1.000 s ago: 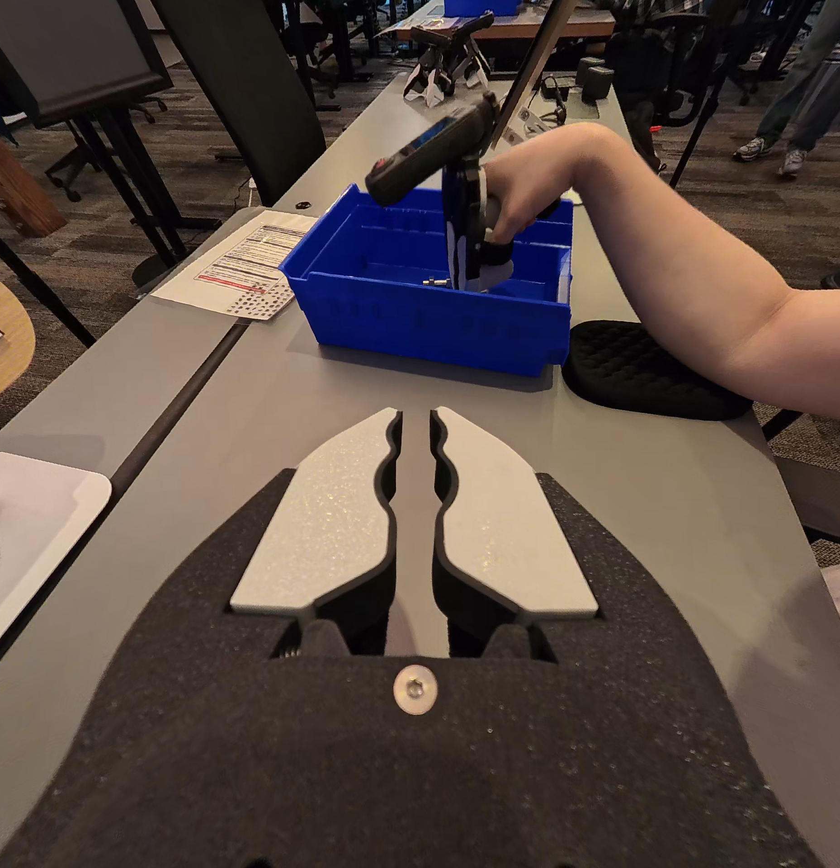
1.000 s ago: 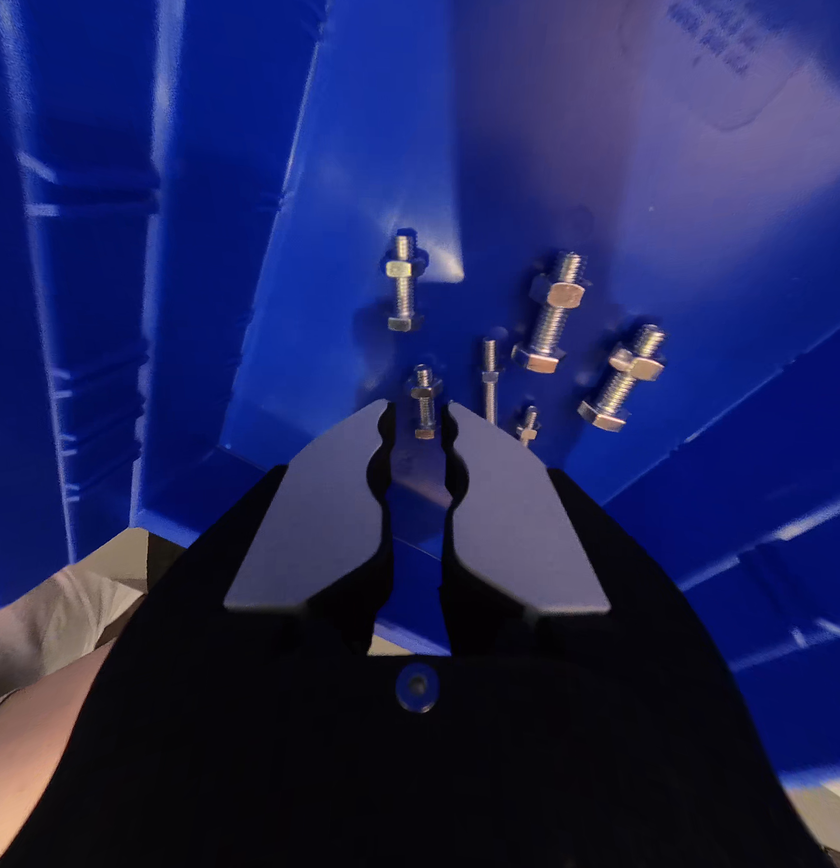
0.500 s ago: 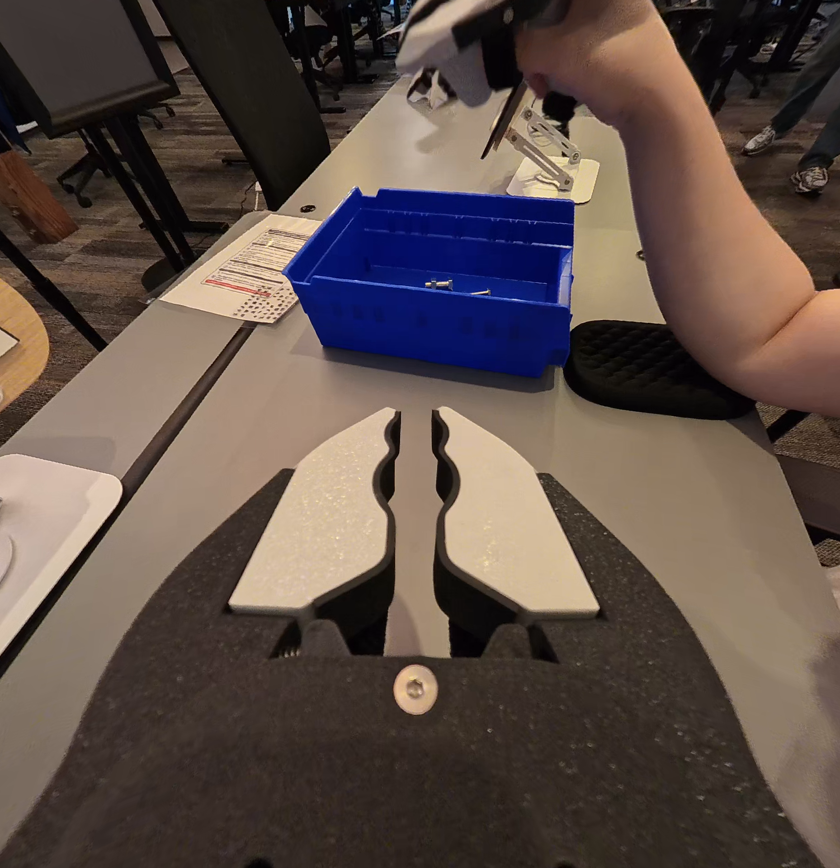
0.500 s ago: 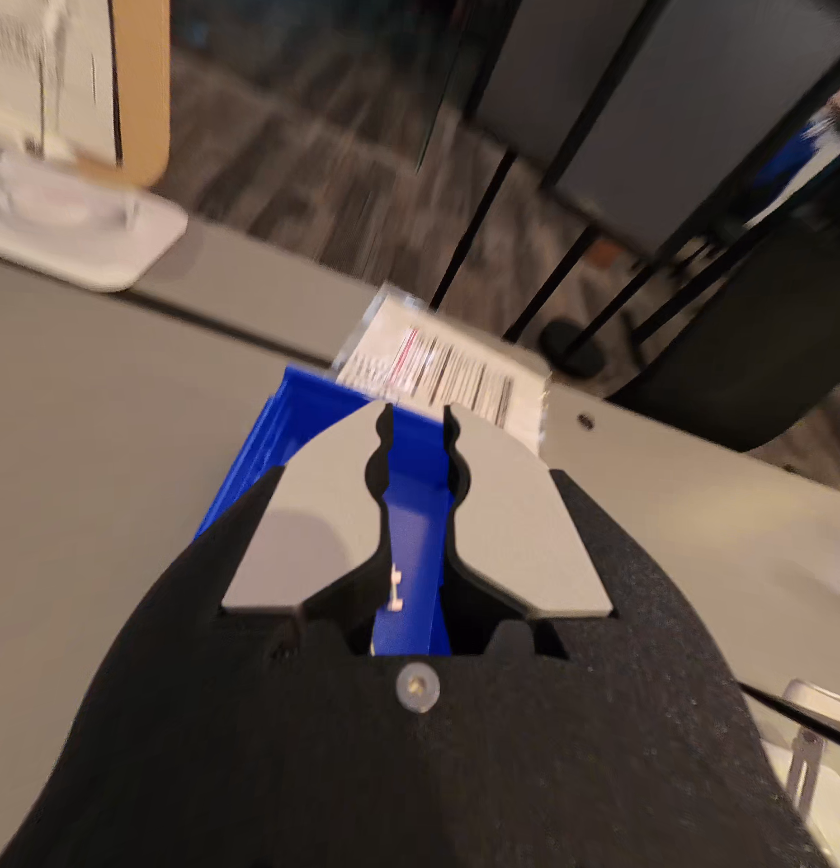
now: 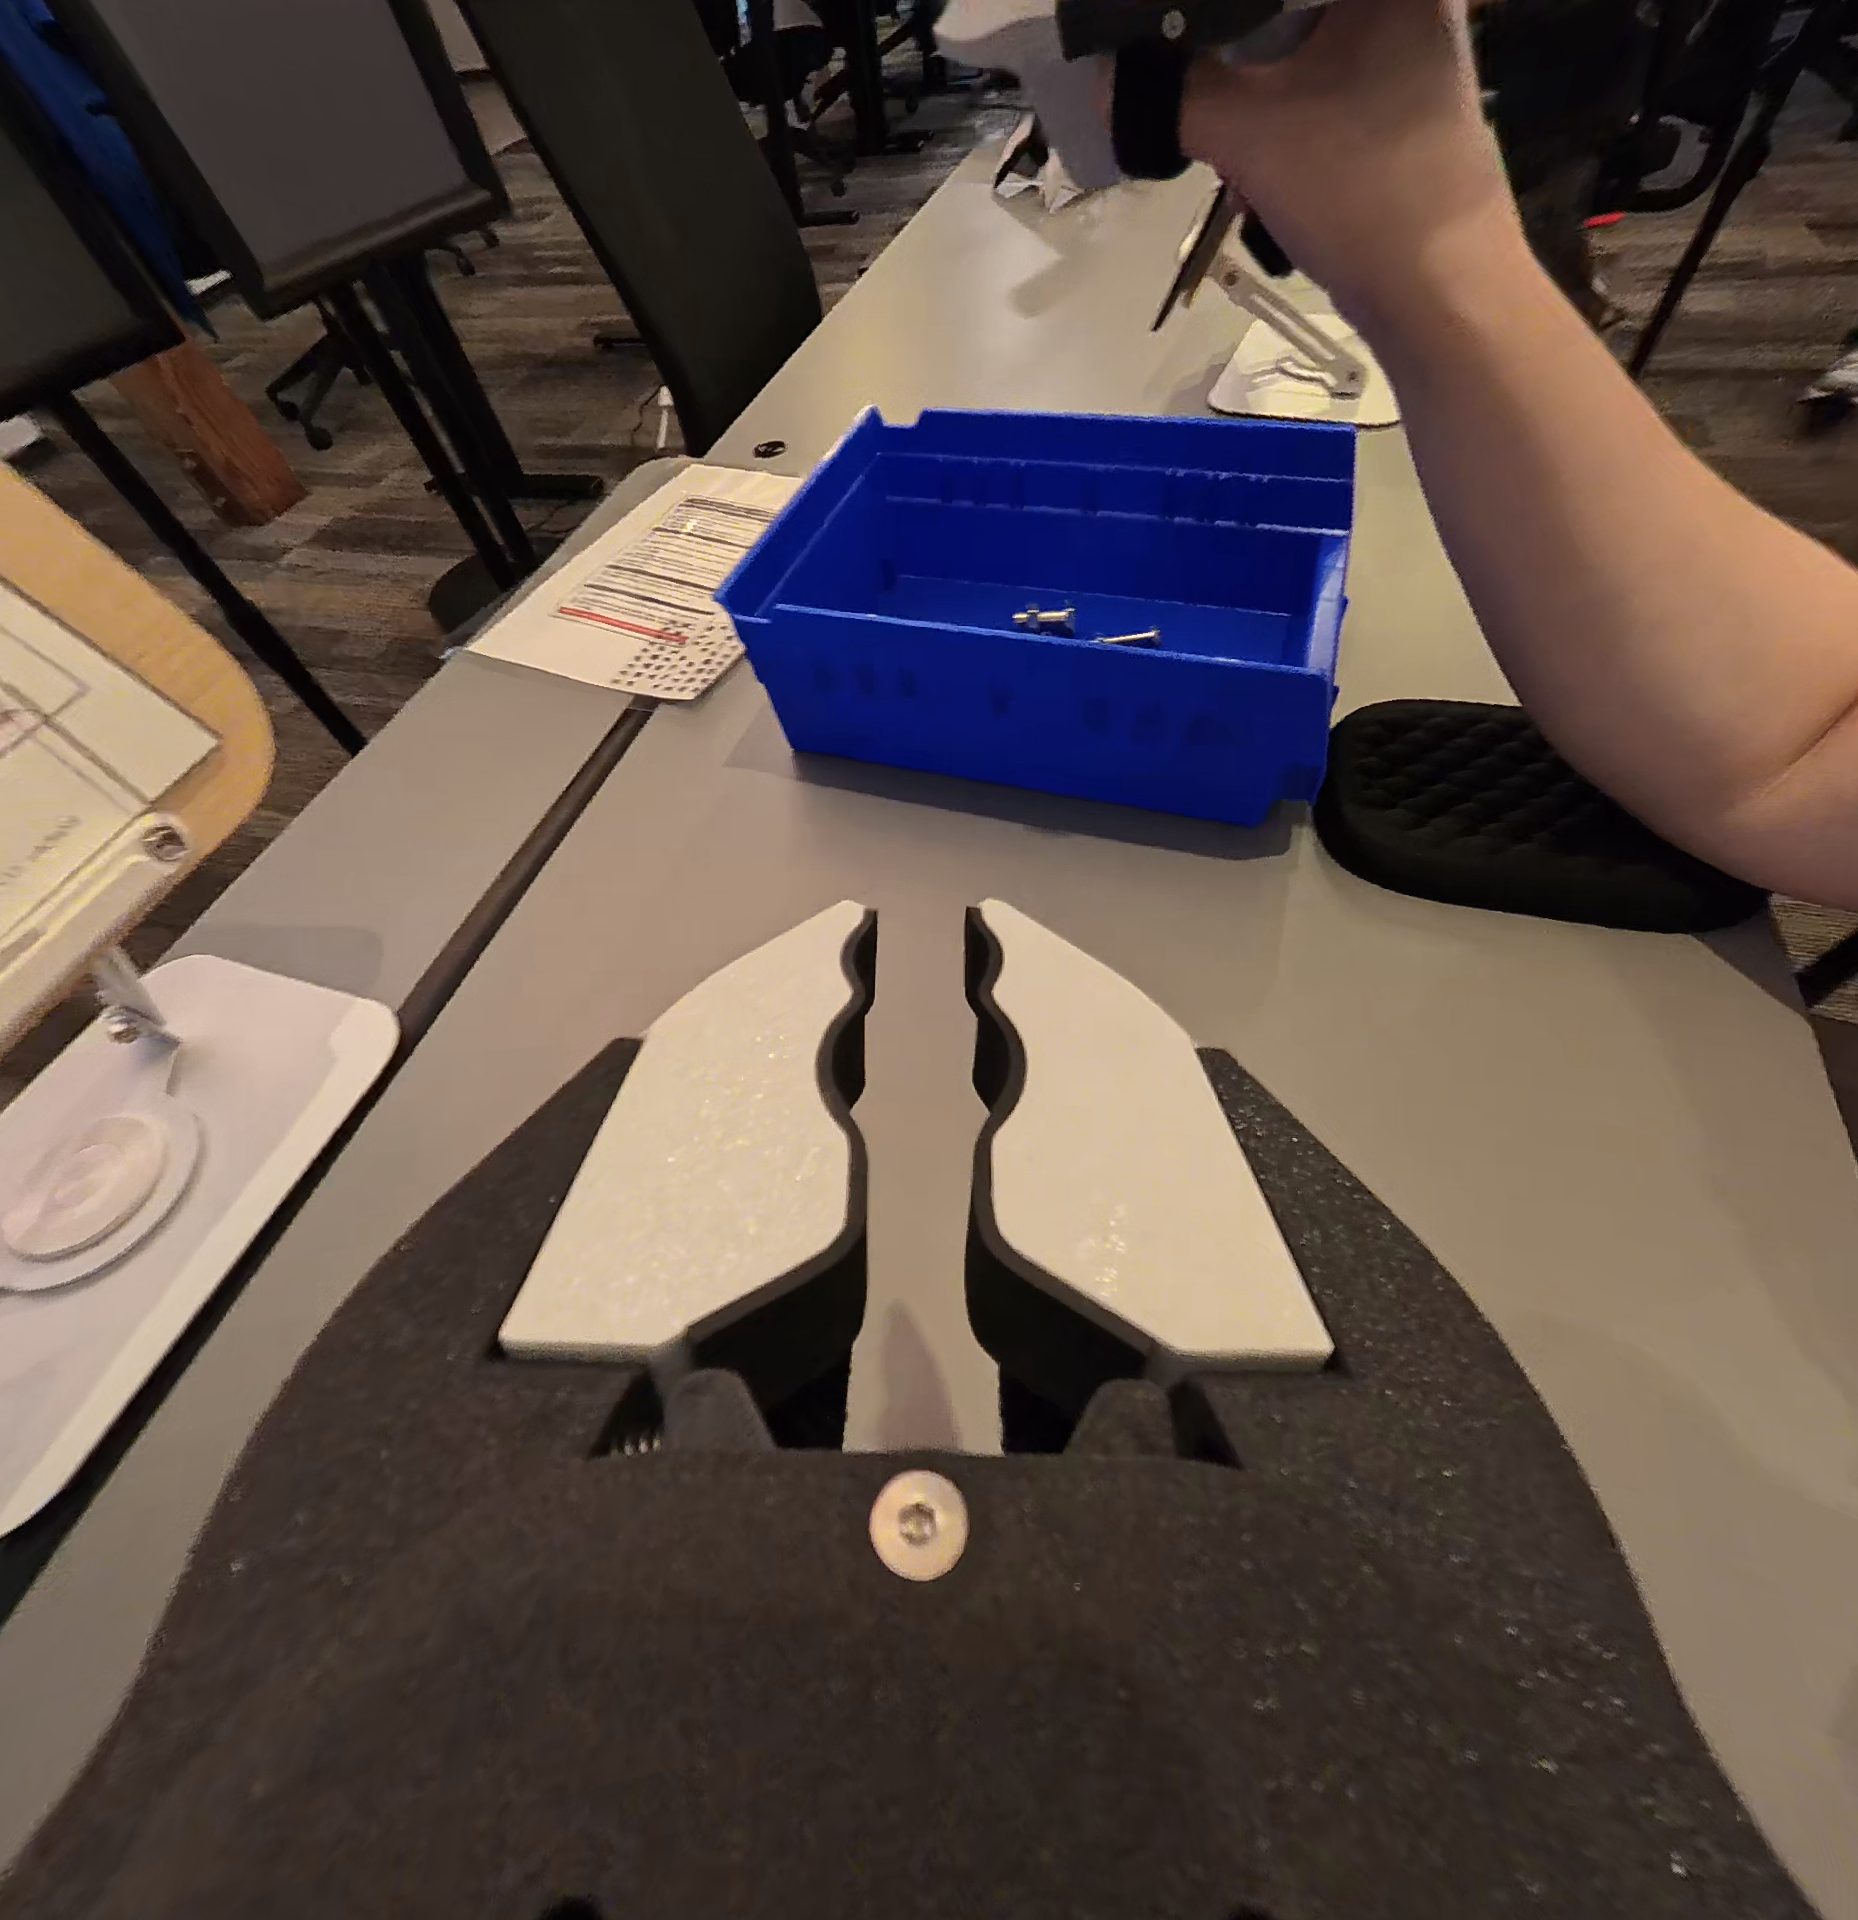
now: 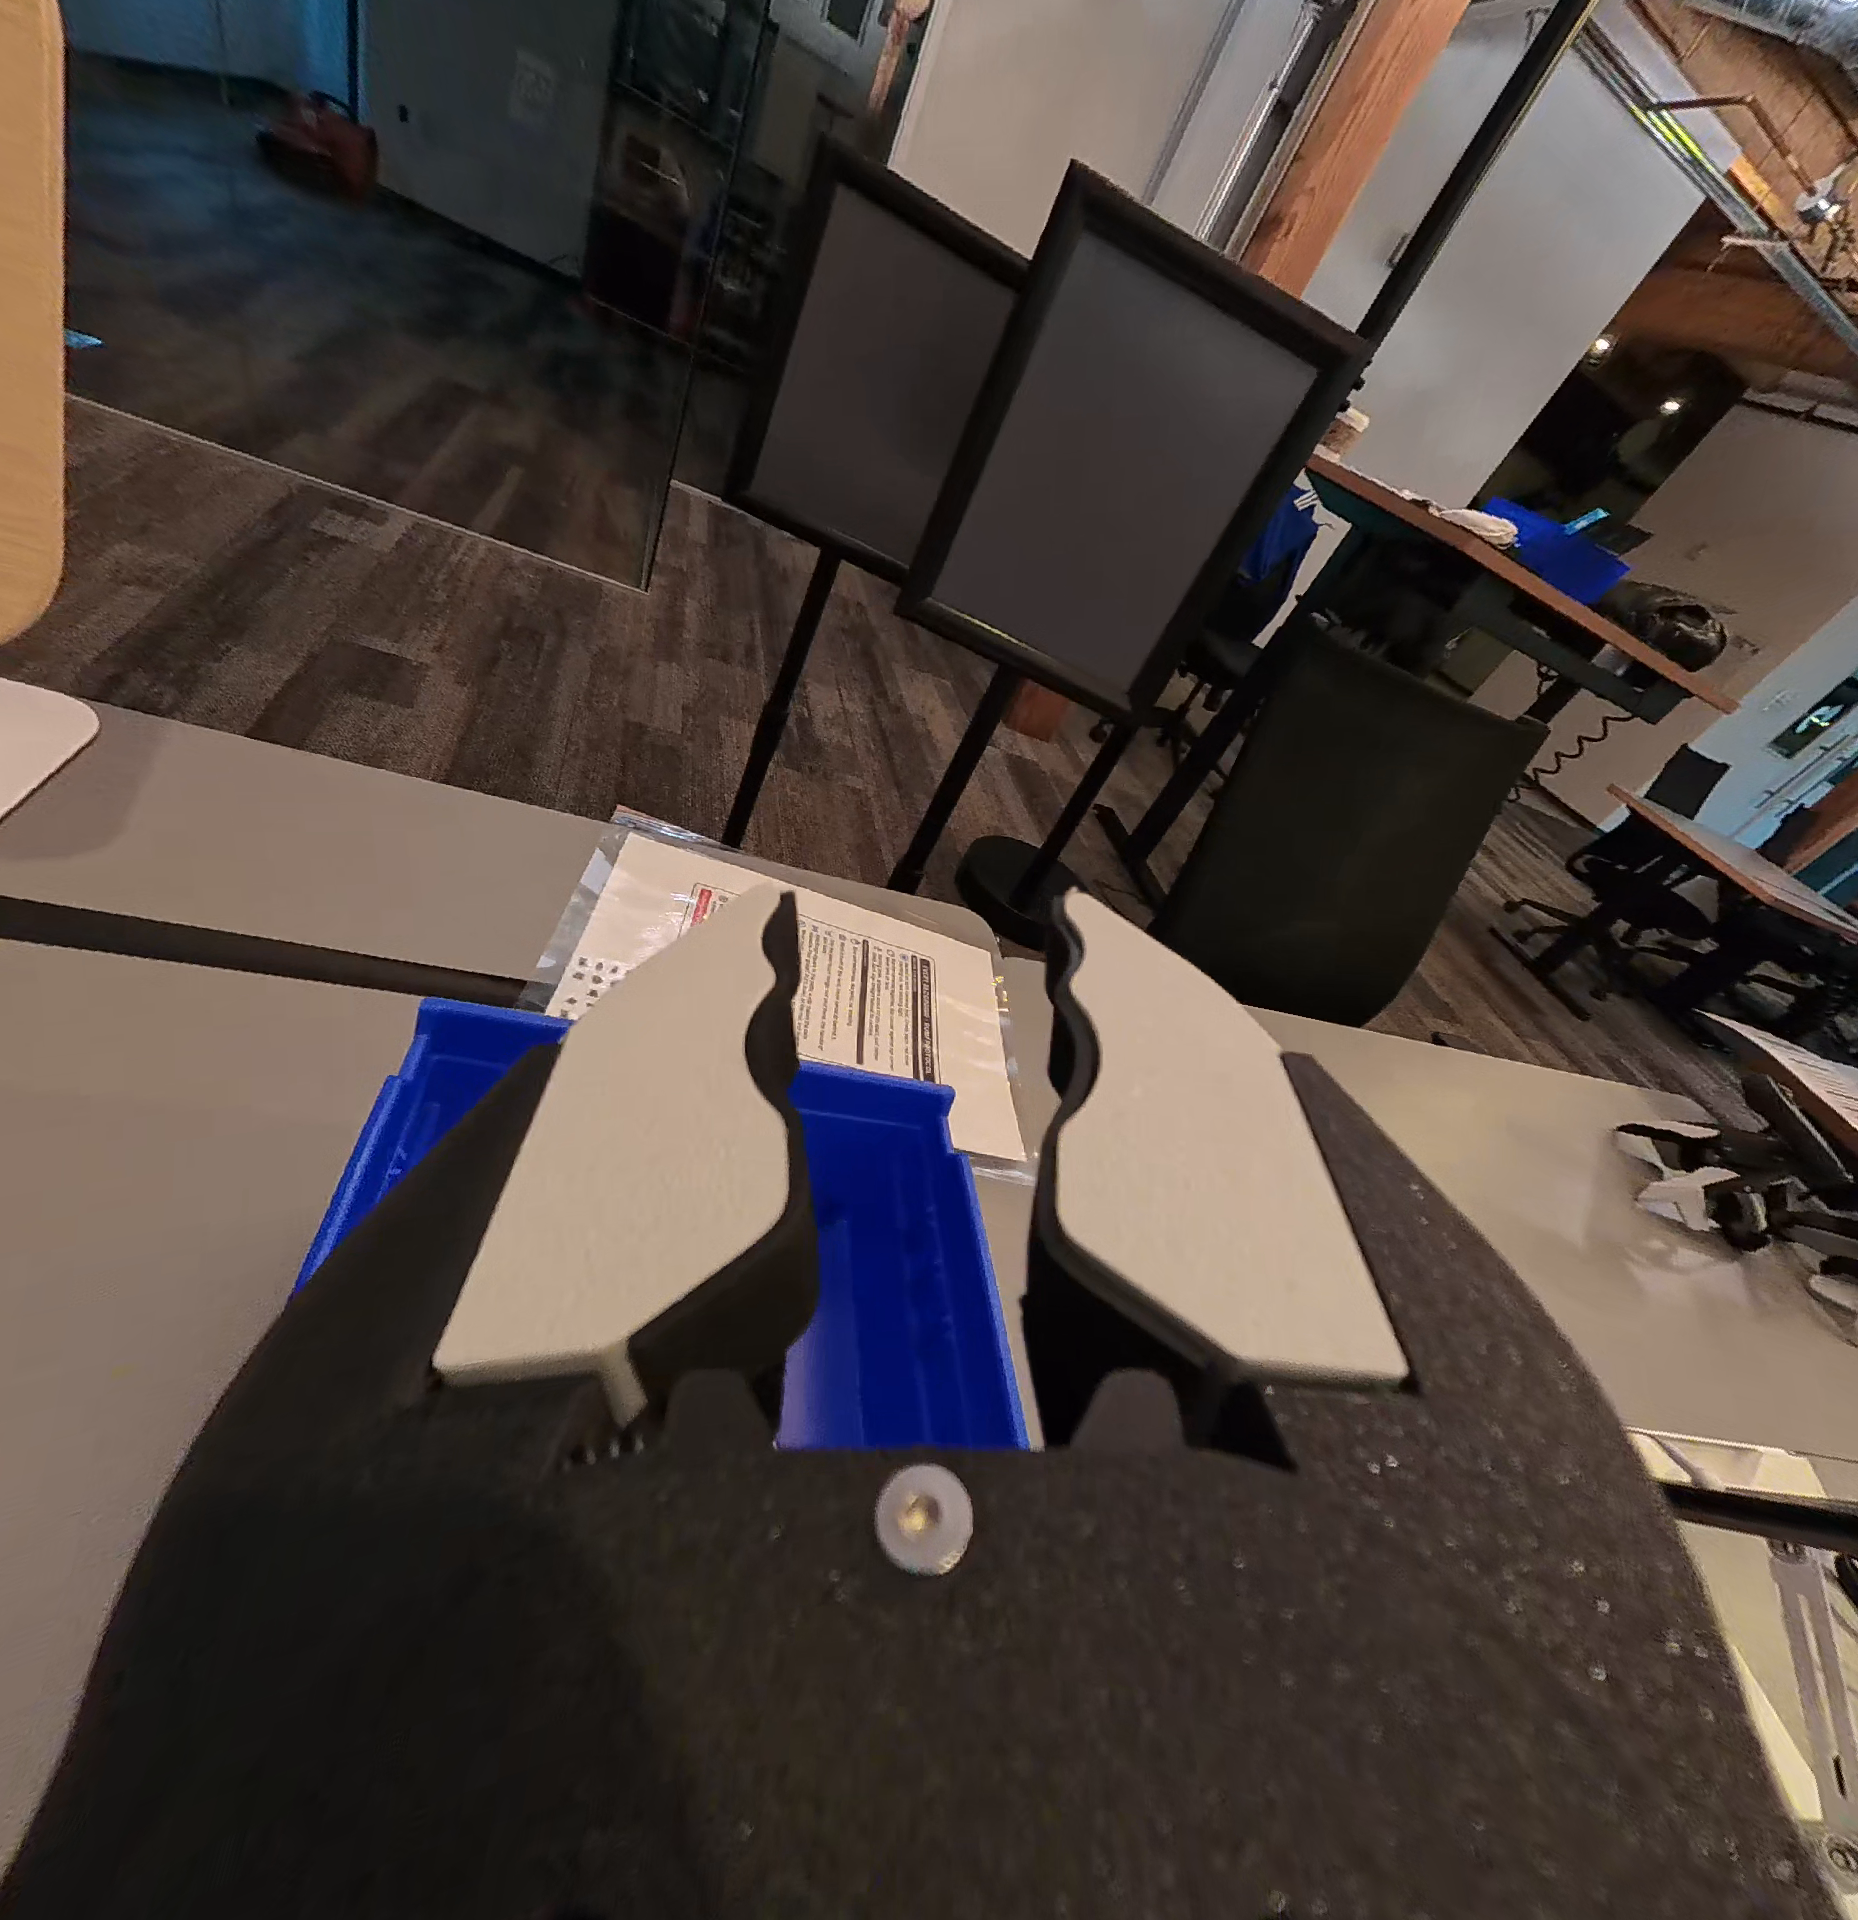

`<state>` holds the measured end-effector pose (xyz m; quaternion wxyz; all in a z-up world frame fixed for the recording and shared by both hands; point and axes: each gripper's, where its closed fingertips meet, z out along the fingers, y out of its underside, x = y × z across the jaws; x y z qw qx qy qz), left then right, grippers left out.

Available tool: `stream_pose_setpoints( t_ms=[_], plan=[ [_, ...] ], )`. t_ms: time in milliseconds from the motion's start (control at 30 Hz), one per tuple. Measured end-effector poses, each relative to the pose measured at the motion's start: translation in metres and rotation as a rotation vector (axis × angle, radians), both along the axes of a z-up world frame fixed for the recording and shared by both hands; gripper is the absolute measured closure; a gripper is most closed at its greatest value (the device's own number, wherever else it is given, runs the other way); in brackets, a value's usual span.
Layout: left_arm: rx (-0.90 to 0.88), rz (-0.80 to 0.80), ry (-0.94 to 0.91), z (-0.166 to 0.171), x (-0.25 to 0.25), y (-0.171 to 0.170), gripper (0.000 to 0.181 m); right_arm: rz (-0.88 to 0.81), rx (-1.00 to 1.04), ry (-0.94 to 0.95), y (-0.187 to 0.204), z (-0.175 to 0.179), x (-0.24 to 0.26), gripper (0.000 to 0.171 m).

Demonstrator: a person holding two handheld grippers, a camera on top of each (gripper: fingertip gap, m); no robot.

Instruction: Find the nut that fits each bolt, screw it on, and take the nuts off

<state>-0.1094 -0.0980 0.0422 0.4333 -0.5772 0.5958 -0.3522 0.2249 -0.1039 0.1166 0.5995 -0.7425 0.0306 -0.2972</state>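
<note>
both claws are empty. left gripper hangs low over the grey table, its two pale fingers parted by a narrow slot with bare tabletop showing through, pinching nothing and touching nothing. right gripper is held high above the far side of the table, fingers spread wider than the left's, nothing between them; from its own camera the tips frame a printed sheet and the blue bin below. the person's hand grips that tool's handle at the top of the left wrist view, forearm slanting down to the right edge.

ahead of the left gripper sits the blue bin, open-topped, ribbed inside. in it lie small silver bolts near the middle of the floor, one stubby piece and one thin piece just beside it; whether nuts are on them is too small to tell. the near wall hides the rest of the floor.

just right of the bin lies a black dimpled pad. the printed sheet in a clear sleeve lies at the bin's left side. a white stand base sits at the left edge on the neighbouring table. another gripper tool lies farther along the table in the right wrist view.
</note>
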Motion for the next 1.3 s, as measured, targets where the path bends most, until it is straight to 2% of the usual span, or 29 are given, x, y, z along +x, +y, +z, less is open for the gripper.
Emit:
stream_pose_setpoints(
  t_ms=[267, 467, 767, 933, 1033, 1167, 1300],
  plan=[
    [0.03, 0.199, -0.017, 0.03, -0.048, 0.028, 0.164, -0.02, 0.037, -0.014, 0.003, 0.002, 0.005, 0.115],
    [0.015, 0.414, 0.016, 0.019, -0.118, 0.049, 0.163, 0.001, 0.05, 0.021, 0.003, 0.006, 0.007, 0.112],
    [-0.022, 0.629, -0.021, 0.013, -0.202, 0.051, 0.161, 0.038, 0.043, 0.106, -0.004, 0.002, 0.014, 0.113],
    [0.082, 0.878, 0.001, 0.014, -0.258, 0.062, 0.157, 0.063, 0.045, 0.124, -0.003, 0.003, 0.012, 0.113],
    [0.08, 0.959, -0.014, 0.004, -0.28, 0.064, 0.156, 0.065, 0.021, 0.129, 0.0, -0.002, 0.013, 0.113],
    [-0.118, 0.92, -0.023, -0.031, -0.278, 0.062, 0.156, 0.066, -0.009, 0.138, 0.003, -0.009, 0.014, 0.112],
    [-0.144, 0.975, 0.002, -0.059, -0.282, 0.065, 0.153, 0.055, -0.032, 0.148, -0.002, -0.013, 0.021, 0.112]
  ],
)
